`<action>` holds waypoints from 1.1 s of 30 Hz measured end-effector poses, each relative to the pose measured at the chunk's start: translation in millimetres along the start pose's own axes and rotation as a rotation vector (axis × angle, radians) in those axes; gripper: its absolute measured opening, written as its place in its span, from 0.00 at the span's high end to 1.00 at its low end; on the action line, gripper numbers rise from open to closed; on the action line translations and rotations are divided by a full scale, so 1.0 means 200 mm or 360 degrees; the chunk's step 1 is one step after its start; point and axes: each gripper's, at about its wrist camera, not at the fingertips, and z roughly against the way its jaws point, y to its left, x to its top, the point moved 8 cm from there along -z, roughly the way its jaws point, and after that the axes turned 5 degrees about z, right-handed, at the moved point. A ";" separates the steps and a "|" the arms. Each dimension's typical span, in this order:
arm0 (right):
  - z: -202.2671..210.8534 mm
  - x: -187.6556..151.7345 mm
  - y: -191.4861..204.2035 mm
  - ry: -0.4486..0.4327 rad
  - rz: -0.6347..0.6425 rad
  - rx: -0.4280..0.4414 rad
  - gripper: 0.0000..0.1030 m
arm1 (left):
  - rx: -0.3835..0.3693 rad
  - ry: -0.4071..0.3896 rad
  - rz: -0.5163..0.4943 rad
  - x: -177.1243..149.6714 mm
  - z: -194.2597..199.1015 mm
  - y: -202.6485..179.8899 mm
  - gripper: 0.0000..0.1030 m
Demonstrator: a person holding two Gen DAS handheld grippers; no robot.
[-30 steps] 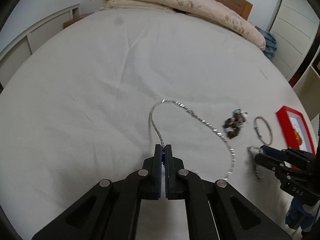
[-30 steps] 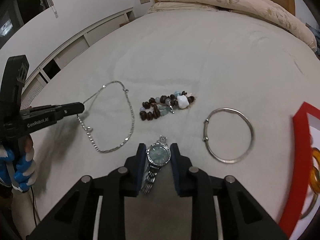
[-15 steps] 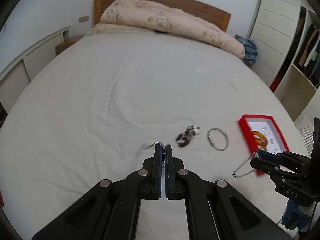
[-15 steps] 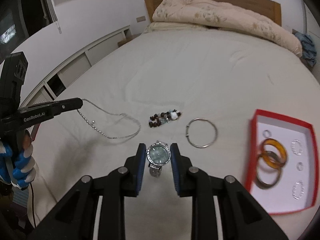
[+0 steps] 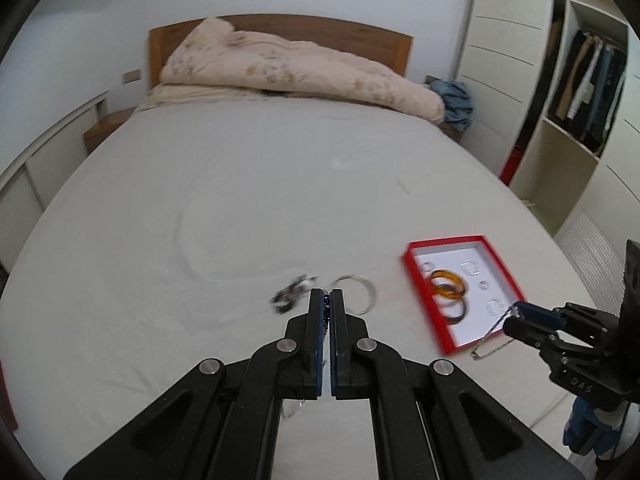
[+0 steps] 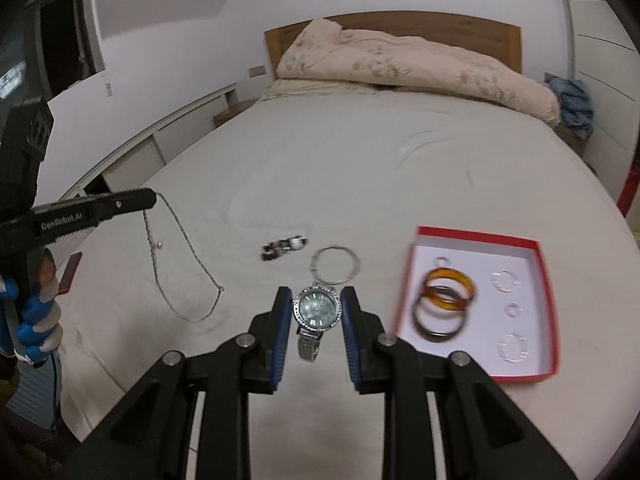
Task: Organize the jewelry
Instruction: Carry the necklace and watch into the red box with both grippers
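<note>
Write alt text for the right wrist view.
The right gripper clamps a silver watch above a white bed. Left, the left gripper dangles a silver chain. Right, a red box holds amber bangles.

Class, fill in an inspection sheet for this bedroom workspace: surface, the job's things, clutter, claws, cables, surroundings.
Surface: white bed sheet, lightly creased.
Job's things: red box holding amber bangles and small rings; silver bangle and bead bracelet lying on the sheet; watch; chain necklace.
Clutter: folded quilt at the headboard.
Claws: left claw shut on the necklace, which hangs down with its low end trailing on the sheet; right claw shut on the watch case, strap dangling.
Cables: a thin cord seems to hang below the left handle; unclear.
Surroundings: wooden headboard, white cabinets, open wardrobe, blue cloth.
</note>
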 end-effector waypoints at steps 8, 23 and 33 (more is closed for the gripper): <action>0.08 0.01 -0.44 -0.0015 -0.0066 -0.0170 0.78 | -0.0207 -0.0042 -0.0153 0.27 -0.20 -0.52 0.98; -0.25 -0.06 -1.00 0.0074 -0.0172 -0.0276 0.78 | -0.0392 0.0182 -0.0300 0.23 -0.90 -1.08 0.98; -0.46 -0.38 -1.07 0.0288 -0.0217 -0.0239 0.77 | -0.0364 0.0496 -0.0356 -0.21 -1.20 -1.05 0.98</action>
